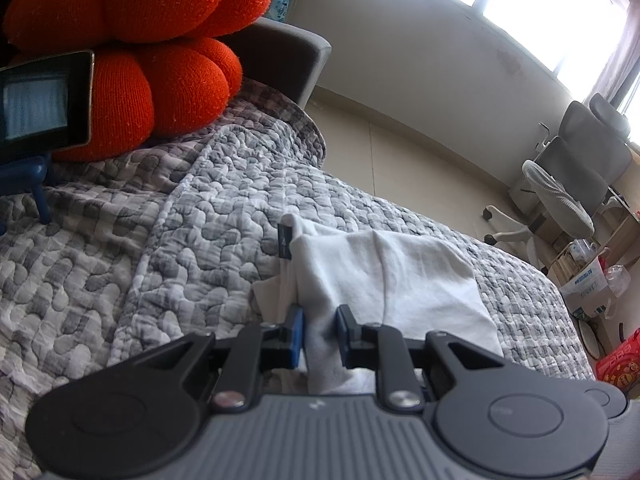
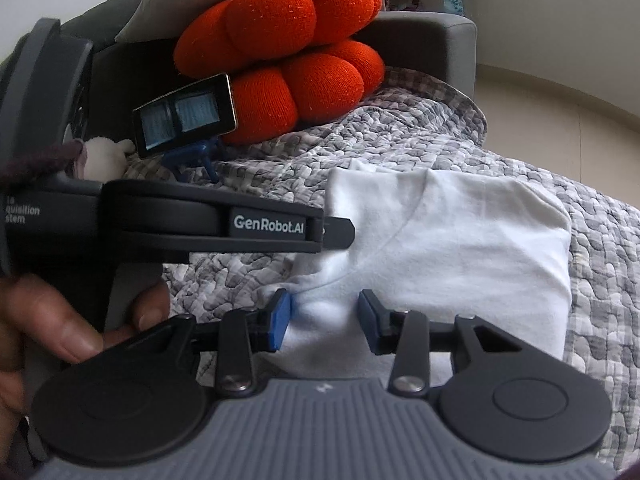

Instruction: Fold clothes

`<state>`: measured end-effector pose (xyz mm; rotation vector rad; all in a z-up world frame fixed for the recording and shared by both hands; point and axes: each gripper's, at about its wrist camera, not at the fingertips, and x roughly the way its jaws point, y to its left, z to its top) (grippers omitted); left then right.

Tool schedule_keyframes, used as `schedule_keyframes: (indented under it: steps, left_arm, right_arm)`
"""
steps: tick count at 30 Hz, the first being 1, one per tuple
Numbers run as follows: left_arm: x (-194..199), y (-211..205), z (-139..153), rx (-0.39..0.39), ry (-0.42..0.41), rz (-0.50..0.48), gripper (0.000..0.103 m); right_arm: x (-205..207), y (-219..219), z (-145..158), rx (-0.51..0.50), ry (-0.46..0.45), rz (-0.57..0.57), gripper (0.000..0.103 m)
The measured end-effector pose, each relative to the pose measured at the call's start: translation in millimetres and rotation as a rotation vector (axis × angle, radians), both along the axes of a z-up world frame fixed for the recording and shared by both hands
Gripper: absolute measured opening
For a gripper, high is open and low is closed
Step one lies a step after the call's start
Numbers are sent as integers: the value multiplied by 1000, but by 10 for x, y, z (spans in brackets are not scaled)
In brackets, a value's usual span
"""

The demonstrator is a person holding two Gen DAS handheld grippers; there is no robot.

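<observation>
Lettering "GenRobot.AI" on left tongs (image 2: 338,234) | left pinching white garment (image 1: 400,276) | right tongs (image 2: 325,320) agape, empty

White lettering reads "GenRobot.AI" on the side of the left gripper (image 2: 338,229), seen from the right wrist. Further back on its body (image 2: 52,208), cut-off words show: "quisition" and "stem". Other print is unreadable.

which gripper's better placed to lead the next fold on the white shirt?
Left, probably. The left gripper is pinching the white shirt edge, while the right gripper sits open over the fabric, gripping nothing.
</observation>
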<state>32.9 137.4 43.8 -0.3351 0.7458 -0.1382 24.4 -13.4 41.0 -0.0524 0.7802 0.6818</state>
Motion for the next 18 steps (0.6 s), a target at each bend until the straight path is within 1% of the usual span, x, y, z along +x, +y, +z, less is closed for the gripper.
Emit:
schedule_keyframes:
  steps: [4, 7, 10, 13, 16, 18]
  left_arm:
    - [5, 3, 3, -2, 0, -1, 20]
    - [12, -6, -3, 3, 5, -1, 20]
    - [10, -5, -6, 8, 4, -2, 20]
    - [9, -5, -4, 8, 0, -4, 20]
    - [11, -2, -2, 6, -1, -5, 20]
    - [16, 3, -5, 3, -1, -5, 20]
  right_arm:
    - [-22, -39, 63, 14, -8, 13, 43]
    - [-20, 18, -27, -17, 5, 25, 42]
    - [-32, 68, -44, -38, -5, 27, 43]
    - [-30, 23, -27, -26, -2, 28, 43]
    - [-28, -51, 57, 1, 4, 21, 40]
    - [-33, -97, 113, 18, 0, 14, 40]
